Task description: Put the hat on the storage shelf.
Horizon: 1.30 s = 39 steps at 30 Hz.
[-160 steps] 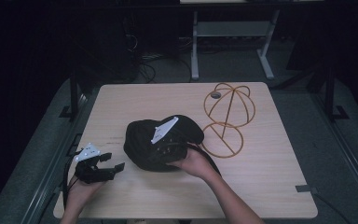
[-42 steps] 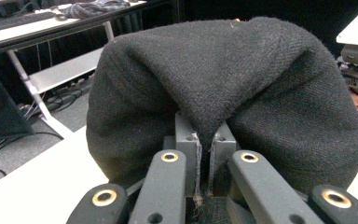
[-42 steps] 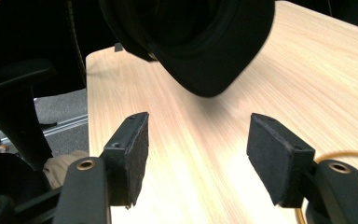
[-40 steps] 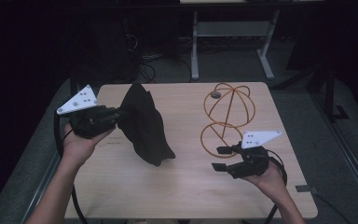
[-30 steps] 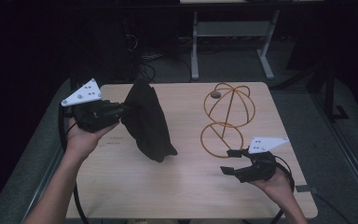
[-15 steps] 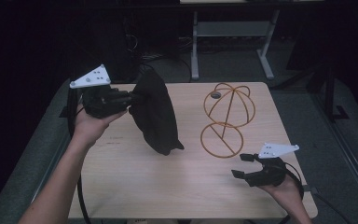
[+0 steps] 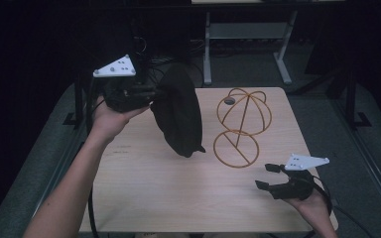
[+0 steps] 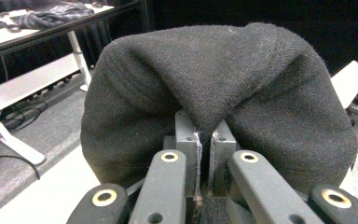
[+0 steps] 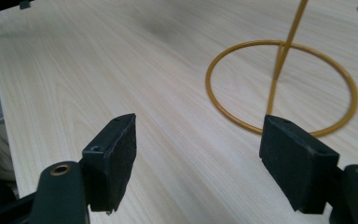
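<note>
Left hand-held gripper (image 7: 146, 94) pinches the black hat's (image 7: 178, 114) brim, holding it above the tabletop (image 7: 144, 188) beside the wire stand (image 7: 240, 124); right hand-held gripper (image 7: 270, 176) is spread and empty. Carry the hat level over the dome, lowering it centred

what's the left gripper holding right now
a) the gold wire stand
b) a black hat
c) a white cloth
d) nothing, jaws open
b: the left gripper has its jaws pinched shut on the black hat, which hangs lifted above the table.
</note>
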Each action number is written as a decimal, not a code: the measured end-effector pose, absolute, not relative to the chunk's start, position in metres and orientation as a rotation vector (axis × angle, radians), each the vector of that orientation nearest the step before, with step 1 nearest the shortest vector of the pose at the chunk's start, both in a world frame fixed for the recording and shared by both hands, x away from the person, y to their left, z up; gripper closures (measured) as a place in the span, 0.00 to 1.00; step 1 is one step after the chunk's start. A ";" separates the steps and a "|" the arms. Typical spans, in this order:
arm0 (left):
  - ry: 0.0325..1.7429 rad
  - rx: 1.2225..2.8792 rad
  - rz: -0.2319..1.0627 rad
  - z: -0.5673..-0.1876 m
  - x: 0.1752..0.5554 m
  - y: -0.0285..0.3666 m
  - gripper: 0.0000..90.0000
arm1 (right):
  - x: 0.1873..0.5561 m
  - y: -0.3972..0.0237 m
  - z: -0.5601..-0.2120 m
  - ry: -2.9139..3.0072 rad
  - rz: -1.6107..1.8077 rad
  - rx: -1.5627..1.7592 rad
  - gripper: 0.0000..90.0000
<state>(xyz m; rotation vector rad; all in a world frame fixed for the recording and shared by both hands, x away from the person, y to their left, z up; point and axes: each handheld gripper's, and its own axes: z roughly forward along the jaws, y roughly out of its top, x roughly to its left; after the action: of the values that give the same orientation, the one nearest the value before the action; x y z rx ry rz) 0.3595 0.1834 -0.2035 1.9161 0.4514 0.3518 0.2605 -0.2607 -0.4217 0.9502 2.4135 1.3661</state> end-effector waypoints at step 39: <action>0.353 2.043 0.180 -0.162 0.429 0.055 0.96 | 0.261 -0.283 -0.430 2.316 1.378 1.055 0.28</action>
<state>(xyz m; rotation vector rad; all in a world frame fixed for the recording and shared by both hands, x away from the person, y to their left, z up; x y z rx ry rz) 0.4292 0.0550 -0.1620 2.0434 0.3532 0.1797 0.2611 -0.2834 -0.4304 1.0546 2.3160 1.3783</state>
